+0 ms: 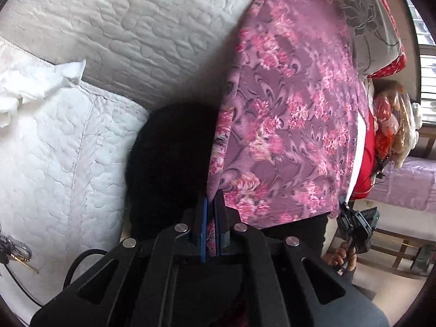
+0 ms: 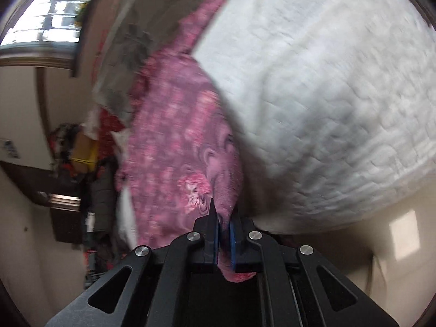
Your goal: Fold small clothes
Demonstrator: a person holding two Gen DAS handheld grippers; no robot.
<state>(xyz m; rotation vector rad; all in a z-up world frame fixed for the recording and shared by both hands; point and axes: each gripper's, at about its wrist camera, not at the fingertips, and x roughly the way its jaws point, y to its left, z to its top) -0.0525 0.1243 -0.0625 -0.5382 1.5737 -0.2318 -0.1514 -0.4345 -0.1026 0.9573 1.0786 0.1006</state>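
Observation:
A purple garment with a pink flower print (image 1: 288,114) hangs stretched in the air over the white quilted bed (image 1: 136,35). My left gripper (image 1: 211,204) is shut on one lower corner of it. My right gripper (image 2: 223,215) is shut on another edge of the same garment (image 2: 177,147), with a fold of cloth bulging out behind the pads. The right gripper also shows in the left wrist view (image 1: 357,226), held in a hand below the garment's right edge. The right wrist view is motion-blurred.
A black garment (image 1: 169,163) lies at the bed's edge under the left gripper. A white cloth (image 1: 35,81) and keys (image 1: 16,250) lie on the quilt. A grey flower-print pillow (image 1: 365,19) is at the bed's head. A wooden bench (image 1: 403,245) and cluttered shelves (image 2: 79,150) stand beyond.

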